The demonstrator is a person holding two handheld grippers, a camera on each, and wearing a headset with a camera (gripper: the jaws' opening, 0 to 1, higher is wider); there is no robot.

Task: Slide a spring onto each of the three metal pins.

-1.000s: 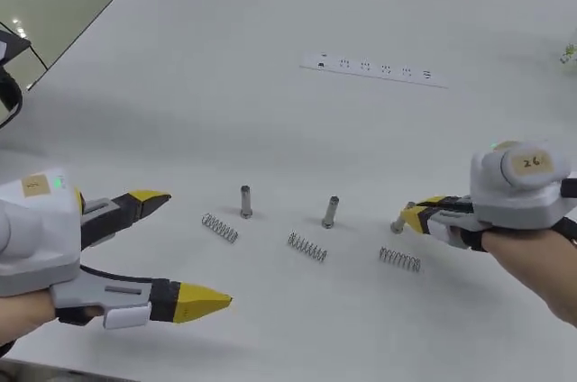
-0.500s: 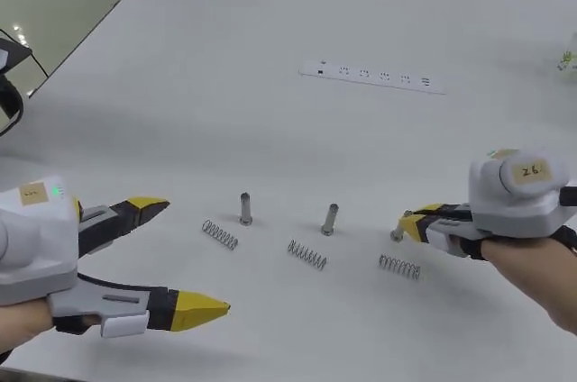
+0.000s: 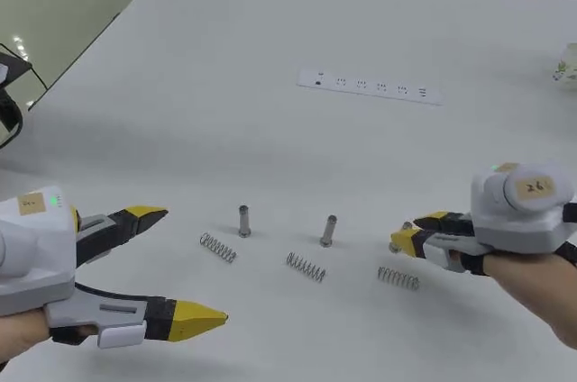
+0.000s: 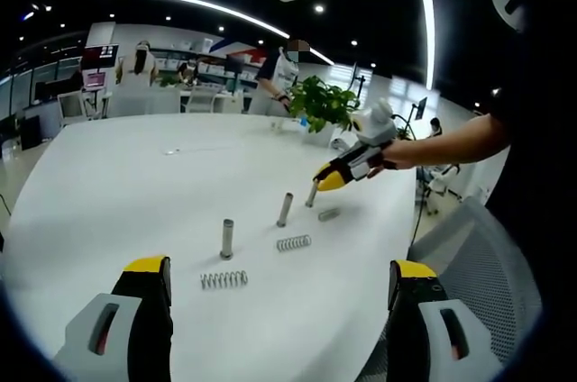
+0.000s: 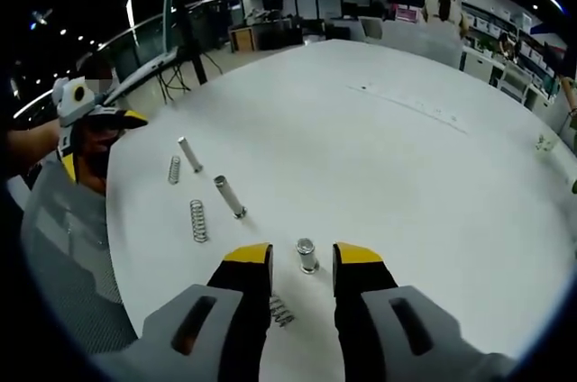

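Note:
Three metal pins stand in a row on the white table: left pin [image 3: 243,220], middle pin [image 3: 329,230] and right pin [image 5: 307,256]. A spring lies in front of each: left spring [image 3: 218,248], middle spring [image 3: 306,267], right spring [image 3: 398,278]. My right gripper [image 3: 403,240] is open by a narrow gap, with the right pin standing between its yellow tips and untouched. My left gripper [image 3: 176,265] is held wide open at the near left, short of the left spring [image 4: 224,280] and left pin [image 4: 227,238], with nothing in it.
A white power strip [image 3: 370,86] lies farther back on the table [image 3: 225,85]. The table's left edge runs past a black cable stand [image 3: 13,76]. A potted plant [image 4: 325,103] and people stand beyond the far end.
The head camera has tilted, so the whole scene sits lower. My right gripper has crept slightly left, so that its tips now flank the right pin. The left gripper stays open in much the same place.

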